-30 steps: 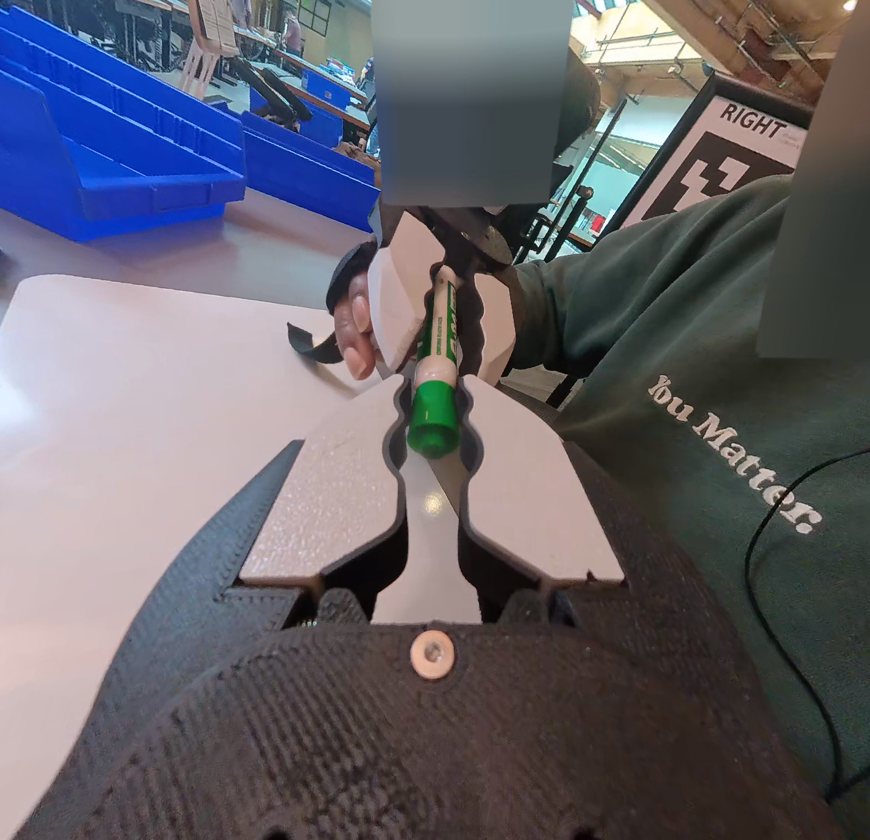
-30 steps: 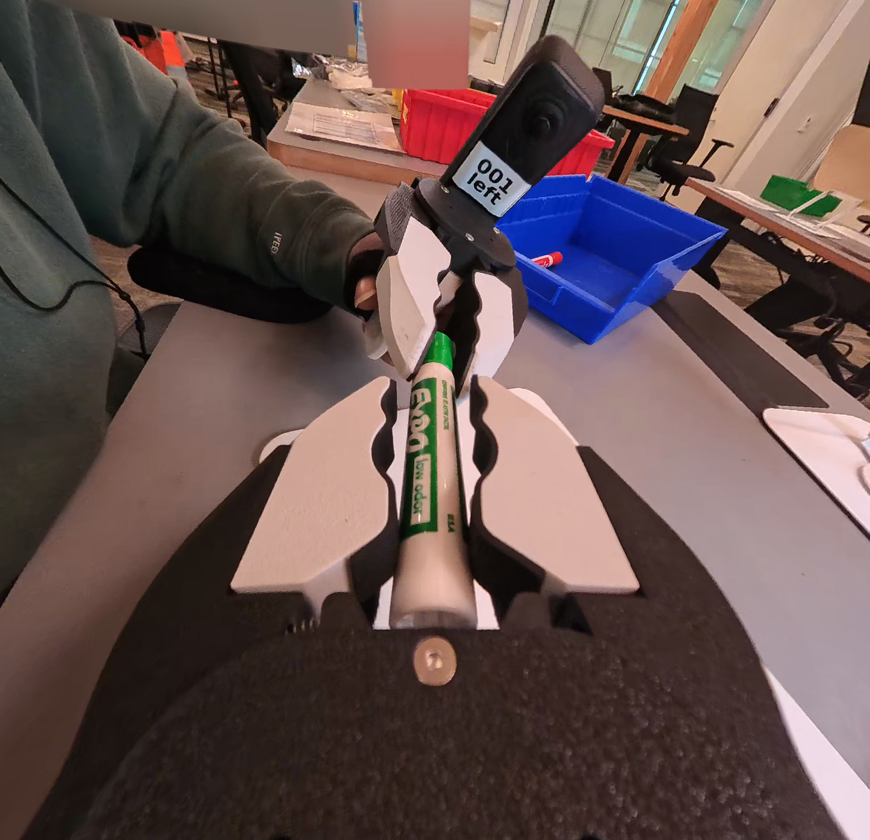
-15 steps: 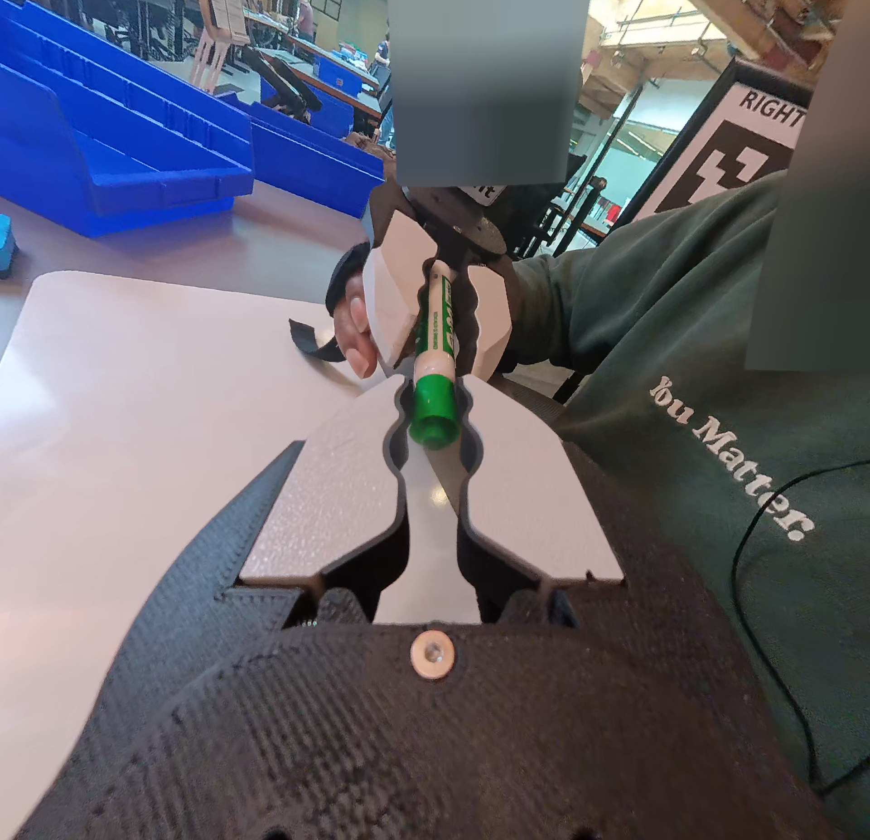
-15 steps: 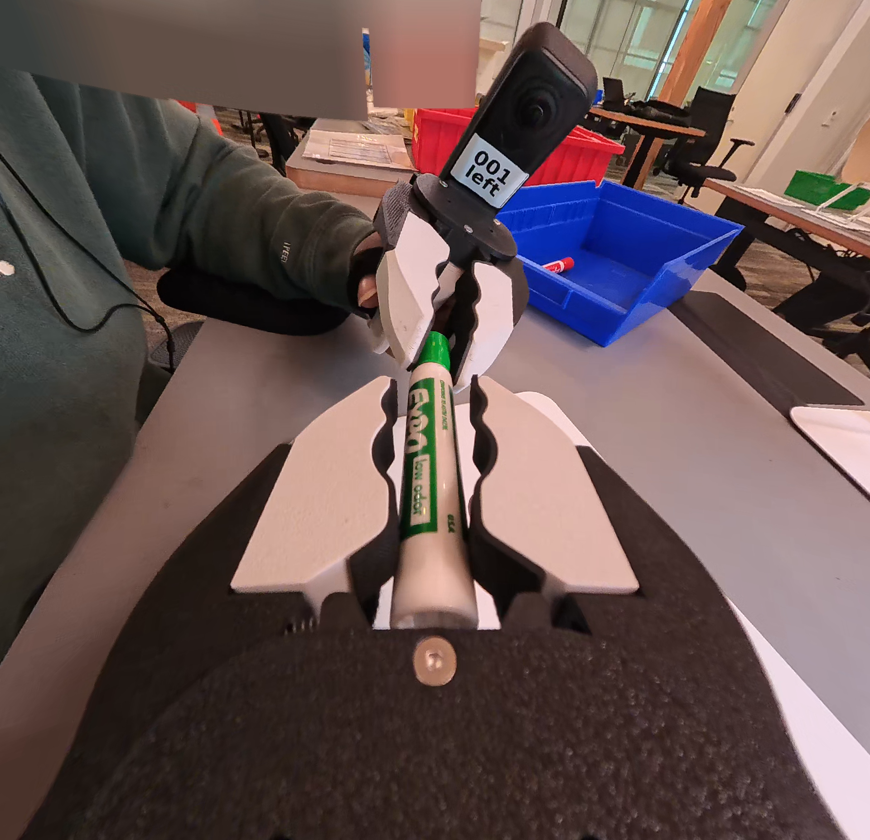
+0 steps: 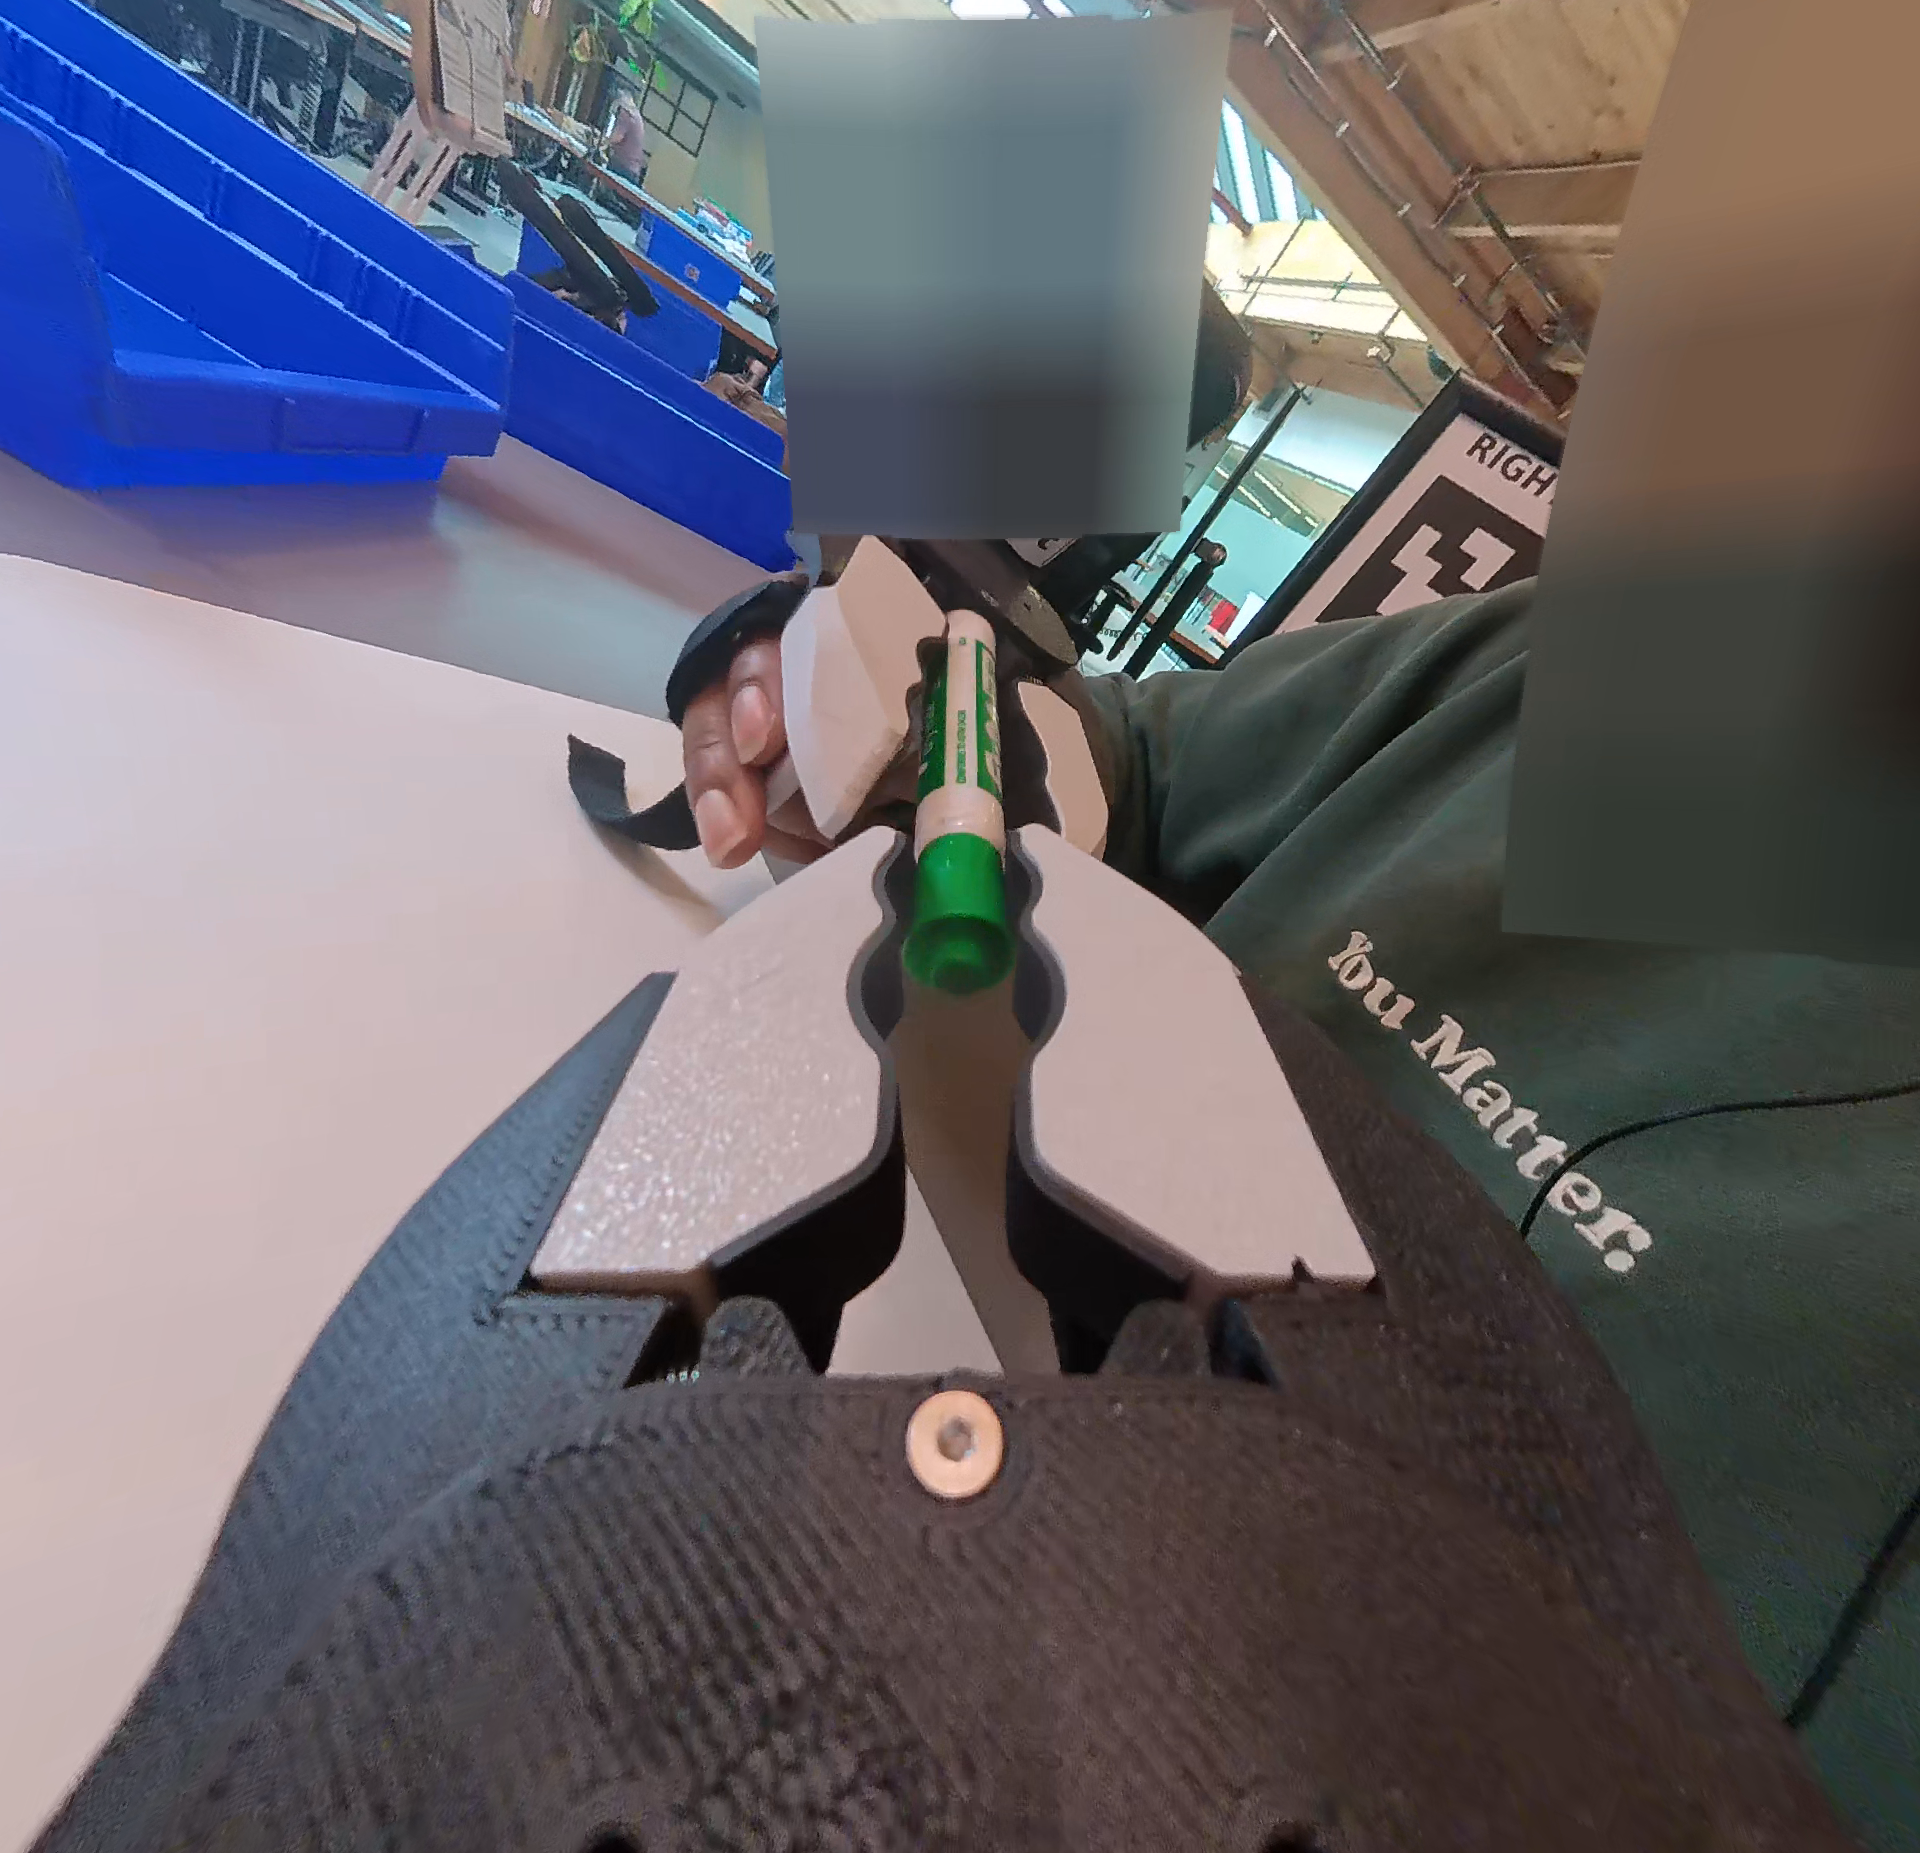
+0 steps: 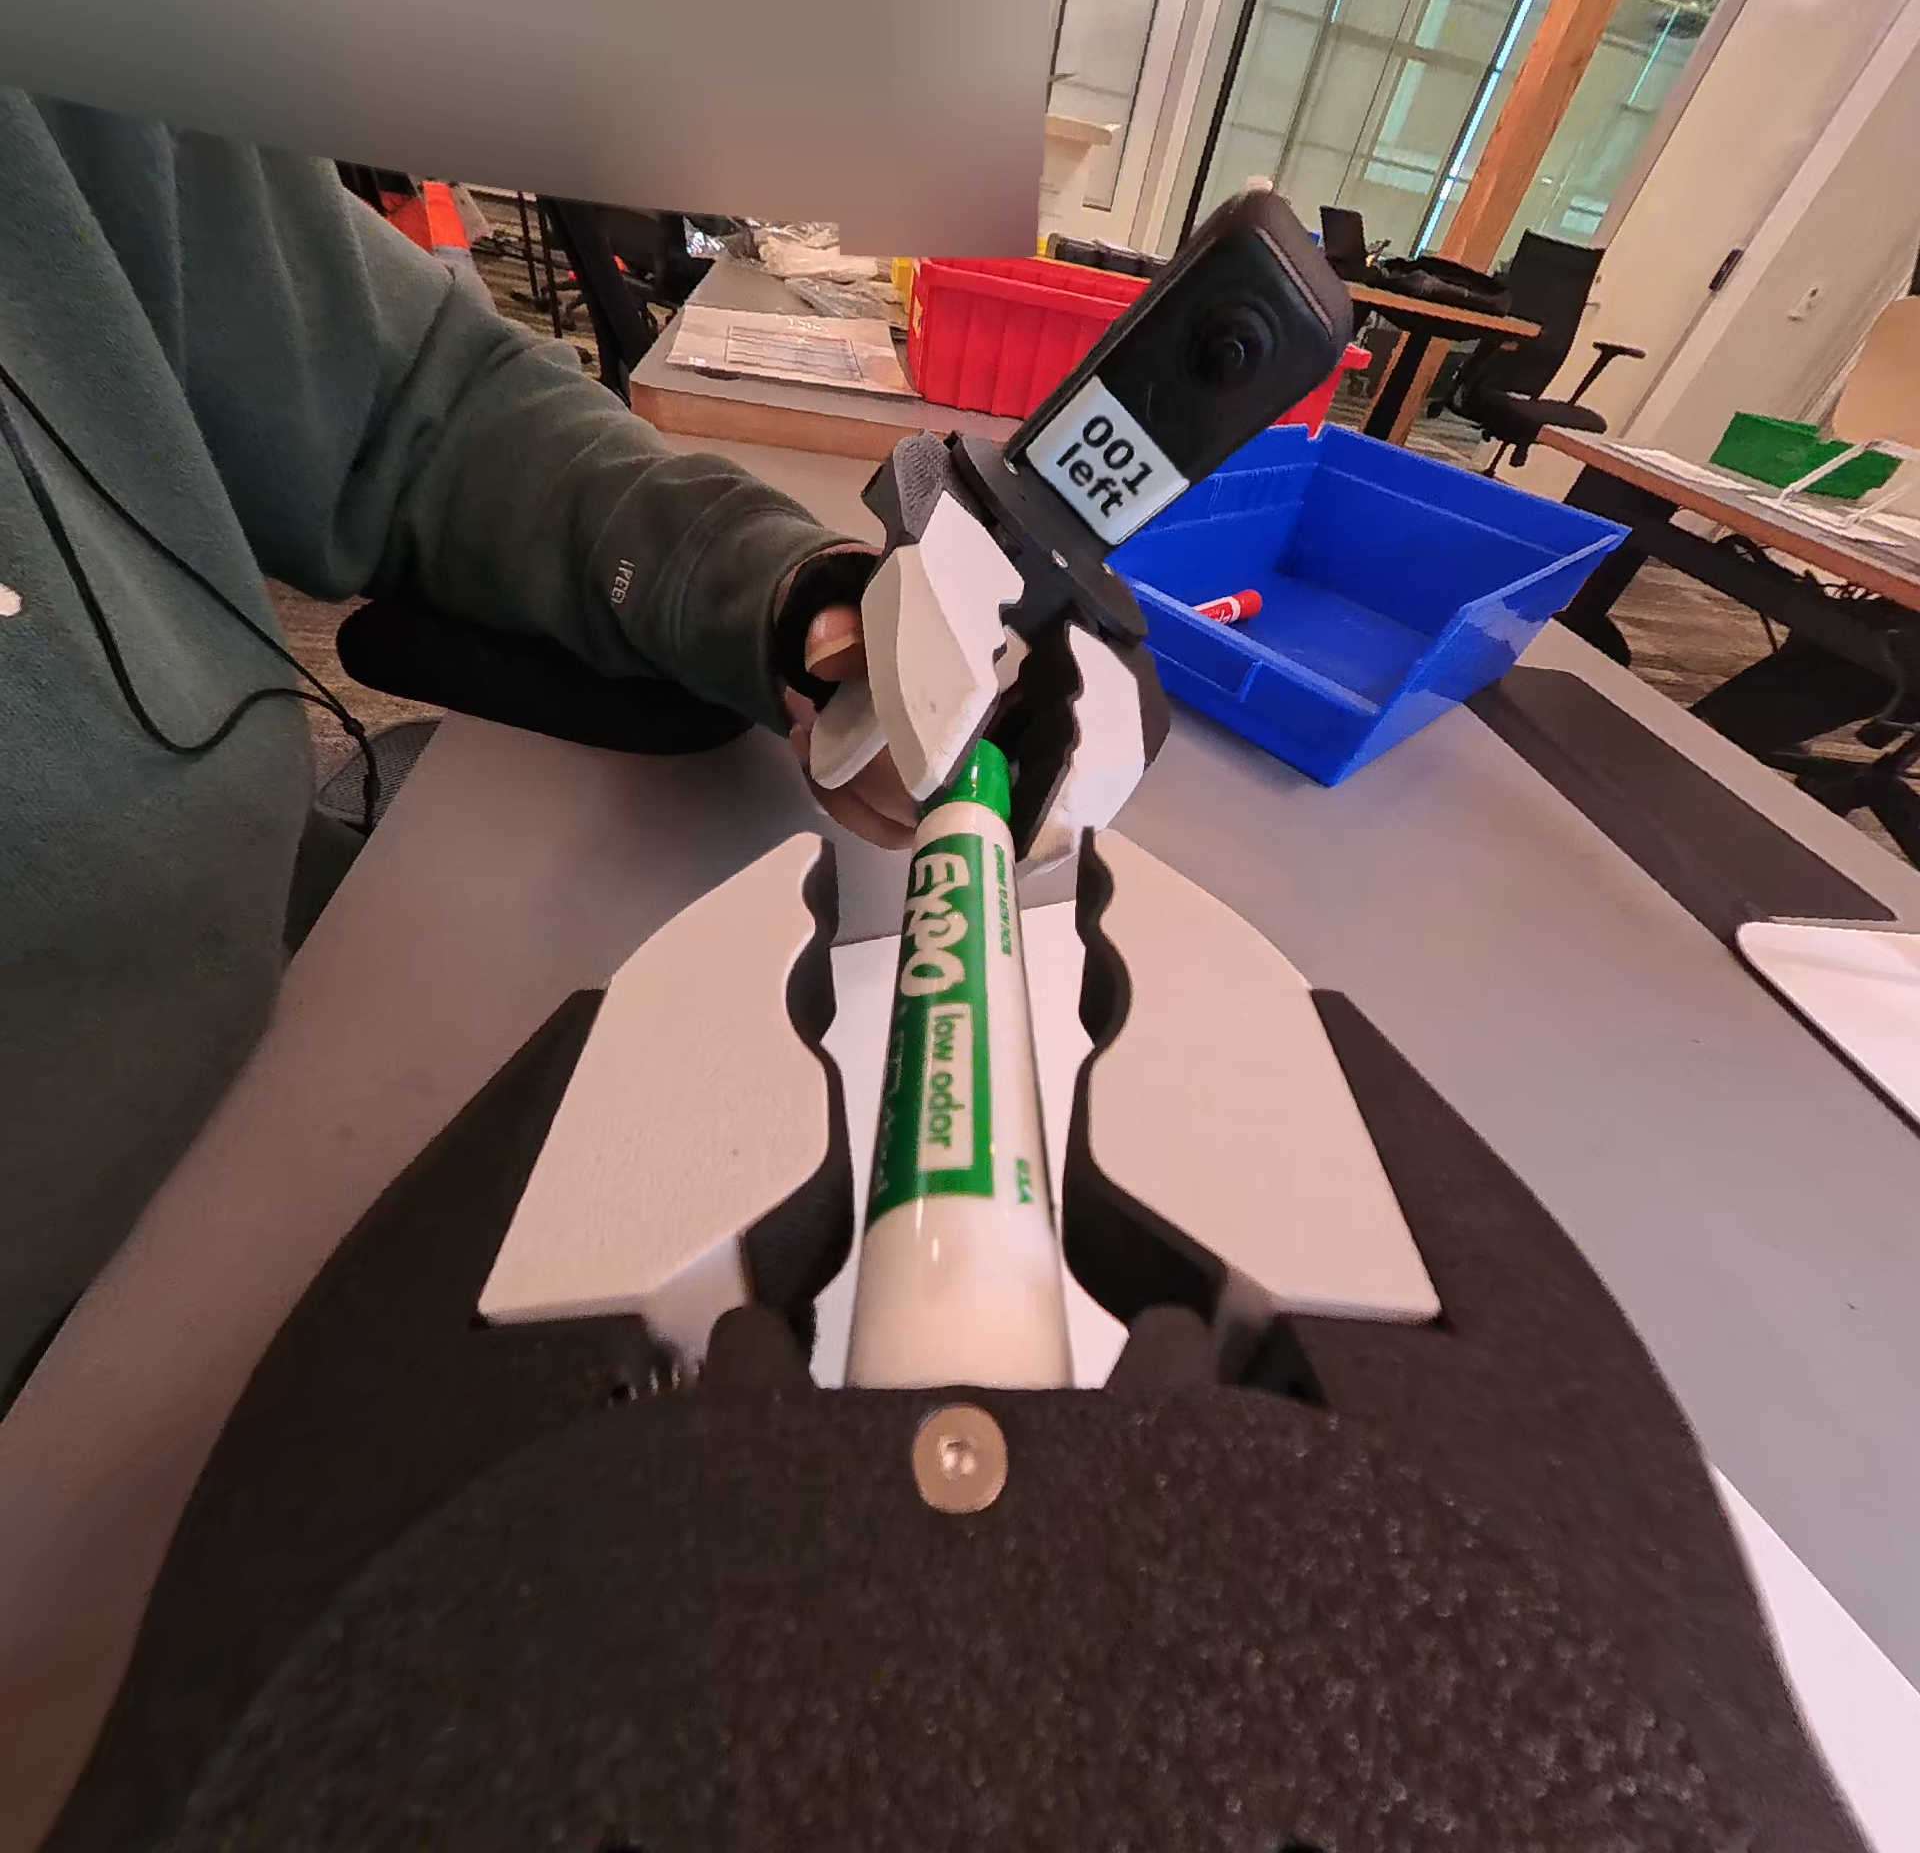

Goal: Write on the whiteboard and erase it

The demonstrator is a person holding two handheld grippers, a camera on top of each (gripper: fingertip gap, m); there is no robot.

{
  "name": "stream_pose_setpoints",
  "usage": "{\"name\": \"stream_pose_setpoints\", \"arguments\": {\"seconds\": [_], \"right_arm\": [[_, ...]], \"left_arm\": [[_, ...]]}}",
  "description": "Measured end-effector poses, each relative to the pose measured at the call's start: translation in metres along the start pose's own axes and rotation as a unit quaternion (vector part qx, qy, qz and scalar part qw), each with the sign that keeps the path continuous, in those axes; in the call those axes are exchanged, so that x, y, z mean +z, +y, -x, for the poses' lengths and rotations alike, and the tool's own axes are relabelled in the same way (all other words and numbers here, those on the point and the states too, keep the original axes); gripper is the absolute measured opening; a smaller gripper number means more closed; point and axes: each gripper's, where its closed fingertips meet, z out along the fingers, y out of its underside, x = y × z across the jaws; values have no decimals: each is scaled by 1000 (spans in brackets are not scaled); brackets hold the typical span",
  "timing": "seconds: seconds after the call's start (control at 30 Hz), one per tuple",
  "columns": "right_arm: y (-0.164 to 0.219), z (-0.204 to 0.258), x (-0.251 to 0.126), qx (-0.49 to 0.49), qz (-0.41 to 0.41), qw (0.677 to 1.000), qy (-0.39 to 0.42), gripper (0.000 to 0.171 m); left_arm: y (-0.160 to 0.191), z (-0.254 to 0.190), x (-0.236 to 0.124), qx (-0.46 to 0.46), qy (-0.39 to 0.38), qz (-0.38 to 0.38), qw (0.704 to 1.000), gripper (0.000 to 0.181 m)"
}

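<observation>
A green dry-erase marker (image 6: 951,1097) lies lengthwise in my right gripper (image 6: 951,858), which is shut on its white barrel. My left gripper (image 5: 956,868) faces it and is shut on the marker's green cap (image 5: 958,920). In the right wrist view the left gripper (image 6: 997,795) shows ahead with the cap end between its fingers. In the left wrist view the right gripper (image 5: 956,754) shows ahead, holding the barrel. The white whiteboard (image 5: 260,920) lies flat on the table under both grippers, and its surface is blank where it shows.
Blue bins (image 5: 260,369) stand beyond the whiteboard. Another blue bin (image 6: 1351,598) holds a red marker (image 6: 1226,606) at the back right of the grey table (image 6: 1507,920). A second white board (image 6: 1849,1003) lies at the right edge. The person's green sleeve (image 6: 468,473) reaches in from the left.
Both grippers have stayed shut on the marker and have tilted together. A short white stretch of barrel now shows between the label and the cap.
</observation>
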Motion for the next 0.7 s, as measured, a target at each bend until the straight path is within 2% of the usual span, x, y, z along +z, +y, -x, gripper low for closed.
{"name": "stream_pose_setpoints", "arguments": {"seconds": [0.2,0.53,0.7], "right_arm": [[3,1,0,-6,10,1000,2,37],[11,1,-1,6,32,999,0,33],[0,-4,0,38,5,999,6,32]], "left_arm": [[5,2,0,-5,-3,13,1000,17],[9,7,3,-65,-2,18,998,16],[-1,3,2,-48,-5,0,999,16]]}}
